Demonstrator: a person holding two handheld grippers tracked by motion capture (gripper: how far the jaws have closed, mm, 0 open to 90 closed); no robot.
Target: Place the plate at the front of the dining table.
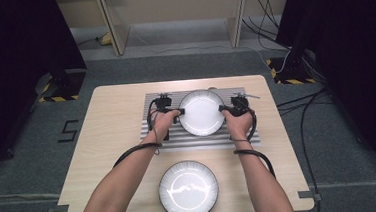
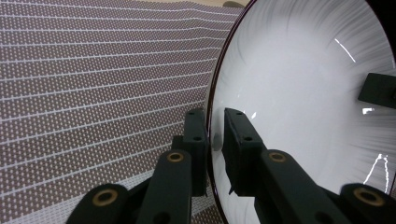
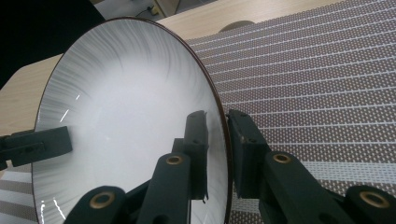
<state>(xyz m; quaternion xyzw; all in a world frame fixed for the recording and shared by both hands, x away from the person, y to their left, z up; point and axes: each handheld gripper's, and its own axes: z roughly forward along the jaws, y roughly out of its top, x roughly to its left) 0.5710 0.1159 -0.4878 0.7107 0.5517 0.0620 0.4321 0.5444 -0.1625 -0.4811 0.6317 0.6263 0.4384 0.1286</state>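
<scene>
A white plate with a dark rim (image 1: 201,112) is over the striped grey placemat (image 1: 198,141) in the middle of the table. My left gripper (image 1: 176,112) clamps its left rim and my right gripper (image 1: 225,108) clamps its right rim. In the left gripper view the two black jaws (image 2: 215,116) pinch the rim of the plate (image 2: 303,93), one on each face. In the right gripper view the jaws (image 3: 217,119) straddle the plate (image 3: 130,116) the same way. Each gripper's jaw tip shows across the plate in the other's view. A second, similar plate (image 1: 188,189) lies near the table's front edge.
The wooden table (image 1: 111,116) has bare wood left and right of the placemat. Grey carpet surrounds it, with cables on the floor at the right (image 1: 306,107) and black stands at both back corners.
</scene>
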